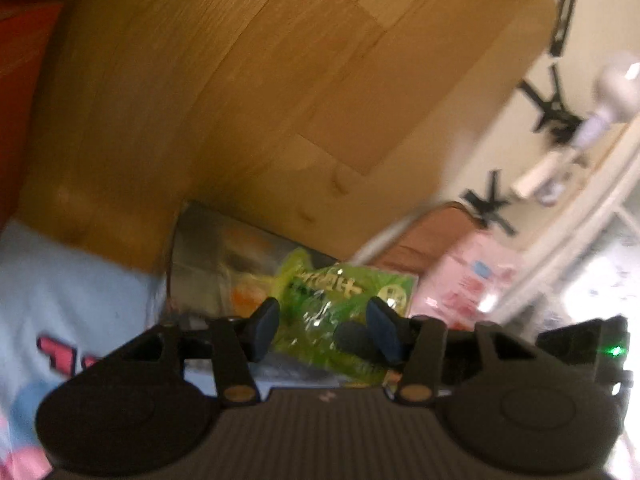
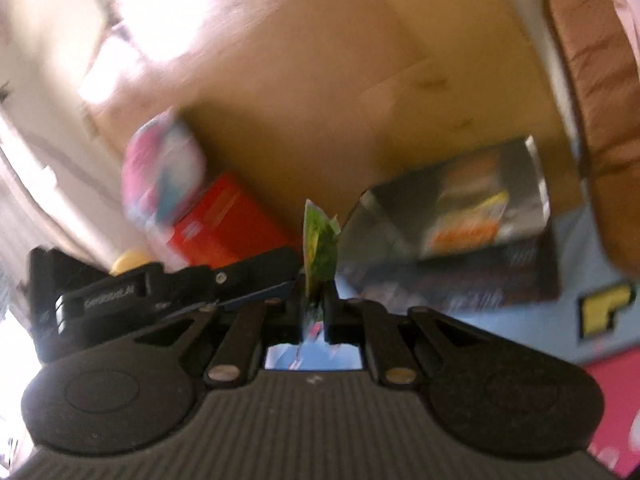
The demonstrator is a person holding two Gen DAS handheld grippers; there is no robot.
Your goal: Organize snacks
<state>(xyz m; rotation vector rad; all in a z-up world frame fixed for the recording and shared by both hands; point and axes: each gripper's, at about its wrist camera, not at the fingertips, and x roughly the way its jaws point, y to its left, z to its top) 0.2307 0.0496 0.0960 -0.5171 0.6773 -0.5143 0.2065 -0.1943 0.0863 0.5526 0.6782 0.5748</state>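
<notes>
While both views blur with motion, the right tongs point(image 2: 314, 312) are clenched on the edge of a green snack packet point(image 2: 319, 248), held upright above a light-blue cloth point(image 2: 572, 320). Left tongs point(image 1: 322, 328): released, fingers apart either side of the same packet point(image 1: 344, 300). Silver snack box point(image 2: 460, 216): just beside the packet. Red box point(image 2: 228, 220): on the wooden worktop point(image 2: 320, 100), apart from the packet.

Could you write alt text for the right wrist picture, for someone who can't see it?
The right gripper has its jaws shut on a thin green snack packet, seen edge-on. Beyond it, blurred, lie a dark silver box and a red box on a wooden floor.
</notes>
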